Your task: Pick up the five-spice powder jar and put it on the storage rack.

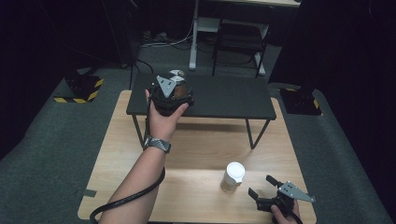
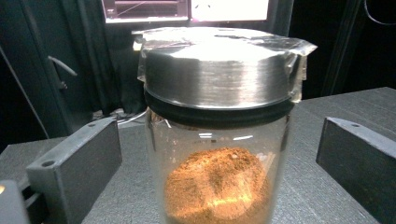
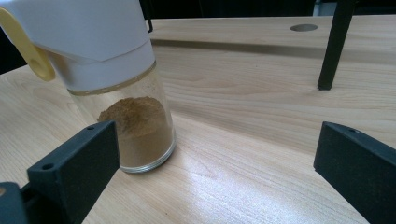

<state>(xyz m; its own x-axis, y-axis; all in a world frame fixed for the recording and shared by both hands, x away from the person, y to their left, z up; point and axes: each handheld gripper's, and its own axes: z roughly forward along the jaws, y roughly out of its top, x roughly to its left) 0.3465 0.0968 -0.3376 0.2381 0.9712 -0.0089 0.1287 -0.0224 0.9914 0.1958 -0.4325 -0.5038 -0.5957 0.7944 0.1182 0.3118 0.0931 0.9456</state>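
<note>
While the left tongs stand open around a steel-lidded glass jar of orange-brown powder on the black shelf, its placing looks finished. Next, probably, the white-capped shaker of brown powder at five o'clock on the desk; the open right tongs wait beside it, needing only a short reach.

Light wooden table on grey carpet. Black low shelf stands on table's far half on thin black legs. Silver-lidded glass jar of orange-brown powder upright on shelf's left part. White-capped glass jar of brown powder upright on table, near front right. Small dark patch at front left corner, possibly tape.
</note>
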